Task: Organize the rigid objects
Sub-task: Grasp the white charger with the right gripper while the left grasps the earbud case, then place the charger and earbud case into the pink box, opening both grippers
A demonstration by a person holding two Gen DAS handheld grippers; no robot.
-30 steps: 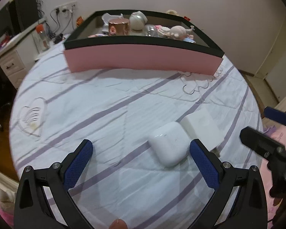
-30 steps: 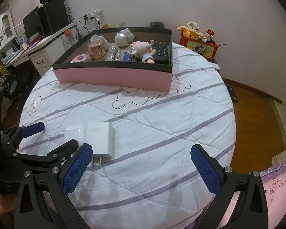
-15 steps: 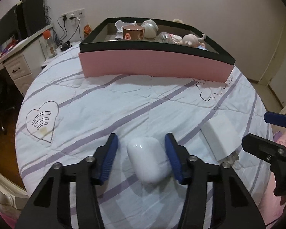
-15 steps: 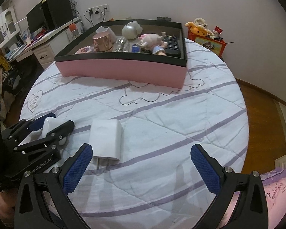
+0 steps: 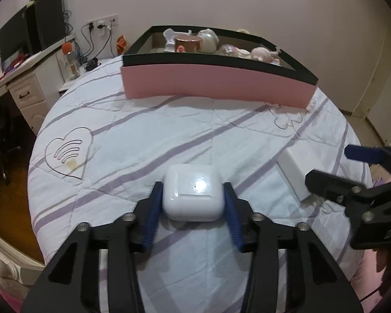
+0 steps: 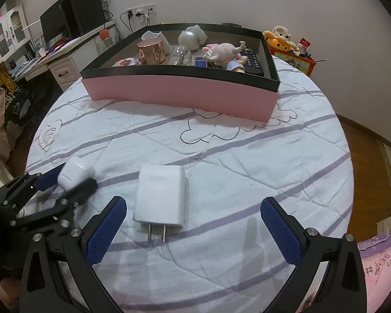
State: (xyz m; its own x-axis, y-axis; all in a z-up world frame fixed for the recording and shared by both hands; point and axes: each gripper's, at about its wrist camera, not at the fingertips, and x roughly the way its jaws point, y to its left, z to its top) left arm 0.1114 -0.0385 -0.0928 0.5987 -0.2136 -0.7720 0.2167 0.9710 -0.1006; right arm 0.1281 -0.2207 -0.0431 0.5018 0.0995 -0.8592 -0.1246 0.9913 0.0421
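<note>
Since half a second ago the left gripper (image 5: 193, 203) has tightened on the white earbud case (image 5: 193, 195) and raised it, so that the case now sits clear of the quilt (image 5: 169, 135) between the blue pads, tilted with its lid seam facing the camera. A second ago those jaws stood wide apart around it. In the right wrist view the case (image 6: 75, 173) hangs in the same clamp, above the bedcover at the left.

The right gripper (image 6: 193, 216) is spread wide, holding nothing, with the white charger (image 6: 161, 198) lying flat on the quilt between its fingers, nearer the left one (prongs pointing back toward the camera).

The step in hand looks like the pick-up of the case, already secured. The next move probably calls for carrying it forward over the pink wall of the box (image 5: 216, 86) and releasing it on a bare patch of the floor, clear of the copper cup (image 6: 152, 52), the pig figurine (image 6: 225, 53) and the remote (image 6: 251, 61). The case is smooth and glossy, so it could slip if the grip slackens on the way.
</note>
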